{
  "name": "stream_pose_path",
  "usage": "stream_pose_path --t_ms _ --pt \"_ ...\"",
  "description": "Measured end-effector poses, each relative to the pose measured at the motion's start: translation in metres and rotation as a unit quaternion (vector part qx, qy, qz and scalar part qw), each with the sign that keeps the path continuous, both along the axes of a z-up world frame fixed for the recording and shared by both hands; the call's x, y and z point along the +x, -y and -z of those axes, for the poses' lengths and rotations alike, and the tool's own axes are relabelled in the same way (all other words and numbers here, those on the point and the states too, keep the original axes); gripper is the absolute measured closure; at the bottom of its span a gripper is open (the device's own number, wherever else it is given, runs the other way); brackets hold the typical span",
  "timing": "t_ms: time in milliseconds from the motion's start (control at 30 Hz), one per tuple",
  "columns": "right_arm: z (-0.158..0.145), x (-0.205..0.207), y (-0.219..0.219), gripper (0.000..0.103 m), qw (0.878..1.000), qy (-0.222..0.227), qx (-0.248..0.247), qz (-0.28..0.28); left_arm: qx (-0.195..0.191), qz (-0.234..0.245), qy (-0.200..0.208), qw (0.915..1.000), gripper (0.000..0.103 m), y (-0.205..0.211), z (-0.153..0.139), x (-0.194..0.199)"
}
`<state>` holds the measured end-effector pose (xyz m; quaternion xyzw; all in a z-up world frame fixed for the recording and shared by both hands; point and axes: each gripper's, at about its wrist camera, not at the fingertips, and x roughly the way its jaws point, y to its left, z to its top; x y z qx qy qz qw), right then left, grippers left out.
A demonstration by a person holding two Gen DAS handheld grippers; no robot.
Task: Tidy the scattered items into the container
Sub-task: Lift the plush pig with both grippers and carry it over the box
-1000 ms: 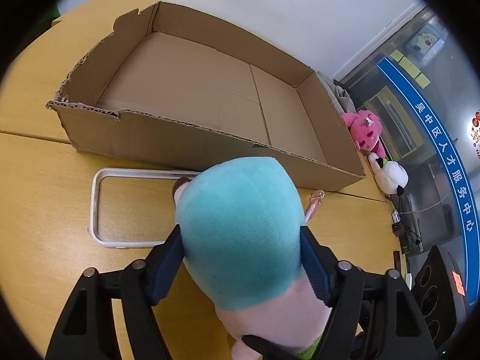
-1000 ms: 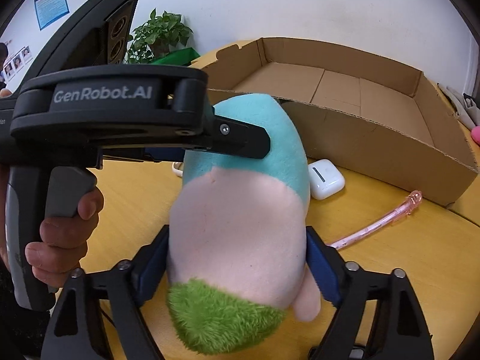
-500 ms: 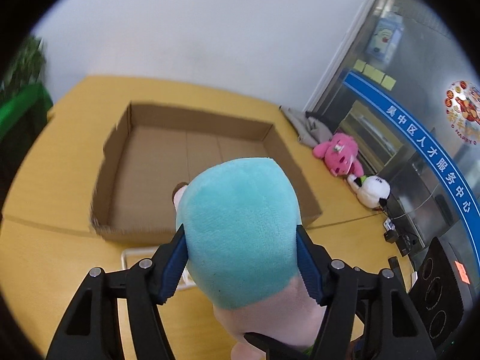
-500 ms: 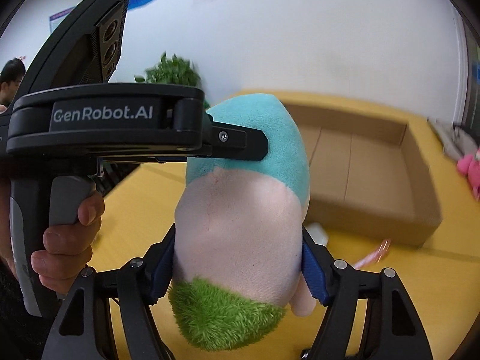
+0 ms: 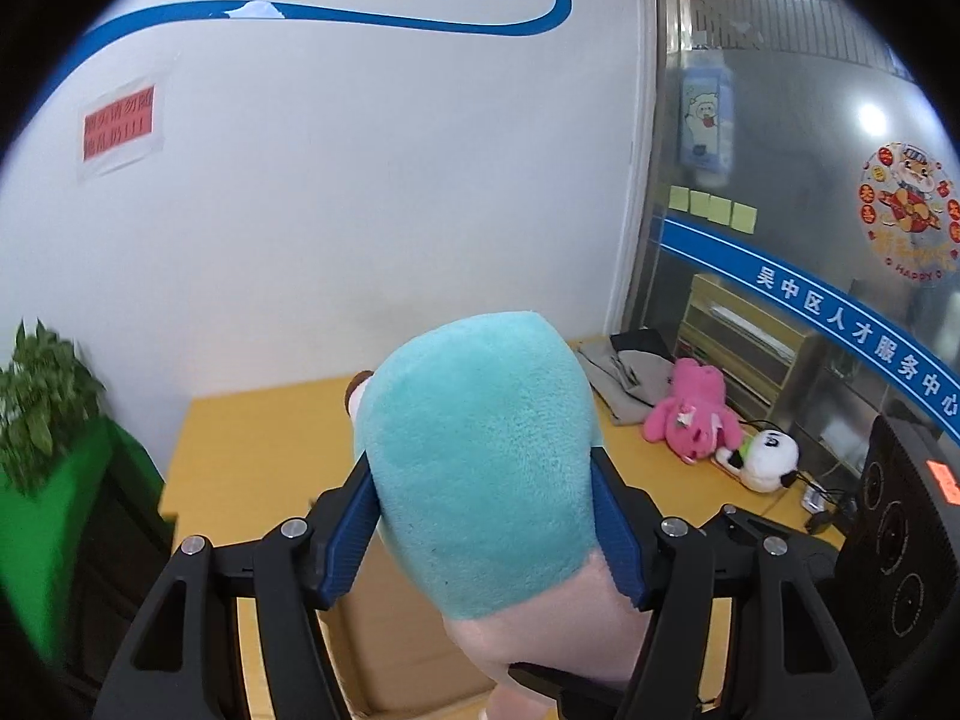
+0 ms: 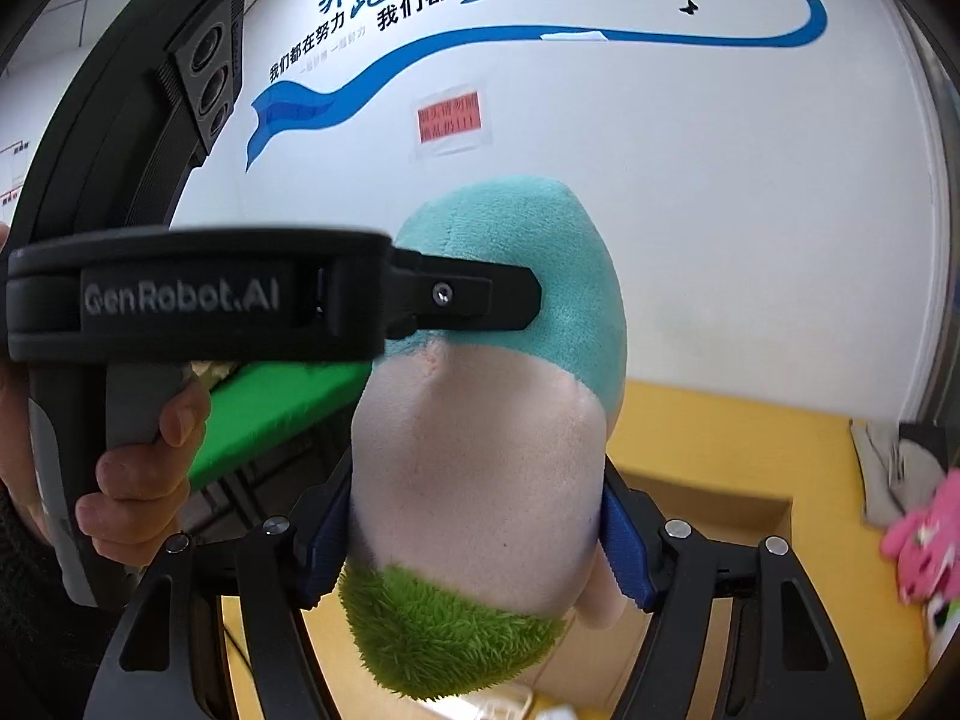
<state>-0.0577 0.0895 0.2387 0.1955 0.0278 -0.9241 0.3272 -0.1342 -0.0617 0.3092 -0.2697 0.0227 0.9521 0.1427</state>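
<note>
Both tools on the same plush toy [image 5: 480, 456], held up in the air above the worktop [image 5: 252, 438]. L tool [image 5: 486, 534]: blue pads pressed on both sides of the teal end, clamped on it. R tool [image 6: 474, 540]: pads squeezing the pink mid section just above the green tuft, also clamped. In the R wrist view the L tool body crosses in front of the toy, w/ a hand [image 6: 138, 480] on its grip. Cardboard box [image 5: 408, 654] sits below the toy, only partly visible. Pink plush [image 5: 690, 417] + white plush [image 5: 765, 459] lie on the worktop far right, well apart from the box. Plant [image 5: 42, 402] at left edge.
</note>
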Motion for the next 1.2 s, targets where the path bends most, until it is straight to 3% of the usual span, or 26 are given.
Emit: stream_pose_path --t_ms 167,333,500,767,933,1100,1200 --pt "-0.017 -0.062 0.030 0.028 1.000 0.020 0.008 -0.001 -0.048 -0.013 0.019 0.9986 0.037 0.007 -0.005 -0.066" --pt "0.008 -0.127 0.050 0.029 0.998 0.058 0.004 0.008 -0.045 -0.018 0.077 0.9959 0.038 0.027 0.038 -0.138" --pt "0.088 -0.187 0.070 0.029 0.991 0.131 0.001 0.010 -0.054 -0.018 0.155 0.9862 0.038 0.043 0.128 -0.197" --pt "0.213 -0.240 0.089 0.029 0.971 0.239 -0.001 0.014 -0.059 -0.009 0.258 0.9644 0.038 0.053 0.251 -0.253" --pt "0.270 -0.257 0.096 0.029 0.958 0.287 -0.005 0.012 -0.057 -0.011 0.300 0.9521 0.038 0.060 0.301 -0.270" --pt "0.305 -0.265 0.103 0.029 0.946 0.325 -0.014 0.008 -0.056 -0.017 0.328 0.9427 0.038 0.071 0.332 -0.282" --pt "0.320 -0.267 0.107 0.029 0.939 0.343 -0.017 0.011 -0.057 -0.018 0.330 0.9422 0.038 0.076 0.340 -0.287"
